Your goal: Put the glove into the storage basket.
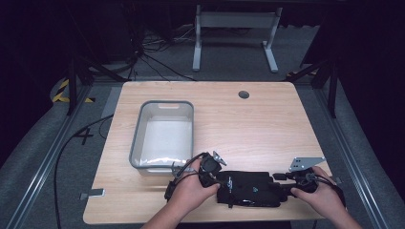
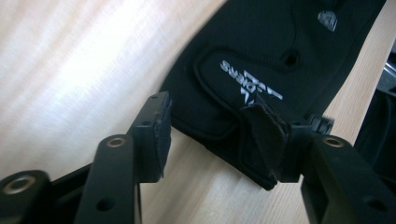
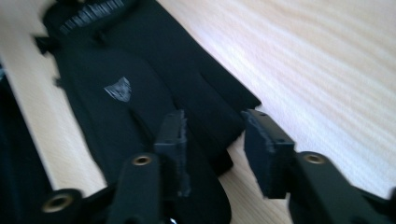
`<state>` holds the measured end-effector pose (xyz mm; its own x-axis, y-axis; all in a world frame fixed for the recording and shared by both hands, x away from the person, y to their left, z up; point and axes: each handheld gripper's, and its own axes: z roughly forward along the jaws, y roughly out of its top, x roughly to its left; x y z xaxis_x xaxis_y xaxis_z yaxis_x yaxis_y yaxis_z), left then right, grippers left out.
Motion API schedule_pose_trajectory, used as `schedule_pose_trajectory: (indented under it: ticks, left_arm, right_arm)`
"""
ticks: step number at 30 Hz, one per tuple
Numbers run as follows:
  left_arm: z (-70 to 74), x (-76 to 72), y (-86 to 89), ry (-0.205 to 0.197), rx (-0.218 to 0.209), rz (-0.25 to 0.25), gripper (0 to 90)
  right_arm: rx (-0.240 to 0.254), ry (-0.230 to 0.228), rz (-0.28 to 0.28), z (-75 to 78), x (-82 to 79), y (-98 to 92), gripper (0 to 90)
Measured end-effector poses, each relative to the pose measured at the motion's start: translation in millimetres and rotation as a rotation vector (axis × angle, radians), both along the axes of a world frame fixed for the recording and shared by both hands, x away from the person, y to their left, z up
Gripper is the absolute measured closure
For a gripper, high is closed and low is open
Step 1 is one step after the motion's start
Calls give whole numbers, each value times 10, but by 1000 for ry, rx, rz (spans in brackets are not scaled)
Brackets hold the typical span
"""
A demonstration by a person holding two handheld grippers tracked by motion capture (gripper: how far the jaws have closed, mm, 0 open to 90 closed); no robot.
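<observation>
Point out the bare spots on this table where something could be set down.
Free: the table's whole right half, from the grey bin across to the right edge and up to the round hole; also the strip left of the bin. Crowded: the near edge, where the black glove lies between left gripper and right gripper.

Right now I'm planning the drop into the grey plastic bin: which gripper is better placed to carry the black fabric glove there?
Probably left: the left gripper stands open over the cuff end of the black fabric glove, beside the grey plastic bin. The right gripper, open at the fingertips, is farther off.
</observation>
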<state>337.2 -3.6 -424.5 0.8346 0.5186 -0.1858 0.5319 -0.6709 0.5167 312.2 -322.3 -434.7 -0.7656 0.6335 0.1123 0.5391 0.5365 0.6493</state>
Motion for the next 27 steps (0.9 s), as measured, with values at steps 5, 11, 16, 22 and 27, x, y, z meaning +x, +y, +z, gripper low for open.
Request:
schedule_pose_trajectory:
  ticks: [5, 11, 16, 22, 27]
  left_arm:
    - [-57, -46, -51, 8, 49, -25, 437]
    - [-132, -73, -117, 5, 93, -61, 444]
    - [-132, -54, -111, -9, 84, -61, 543]
    - [-83, -92, -133, -68, 100, -78, 802]
    - [-4, -102, -97, -75, 90, -78, 872]
  right_arm:
    - [-15, 16, 3, -72, 24, 13, 505]
    - [13, 55, 26, -110, 63, 5, 580]
    - [-5, 7, 42, -71, 33, 38, 790]
    - [-45, -43, 36, -31, 6, 58, 847]
    - [-12, -24, 20, 27, -6, 26, 850]
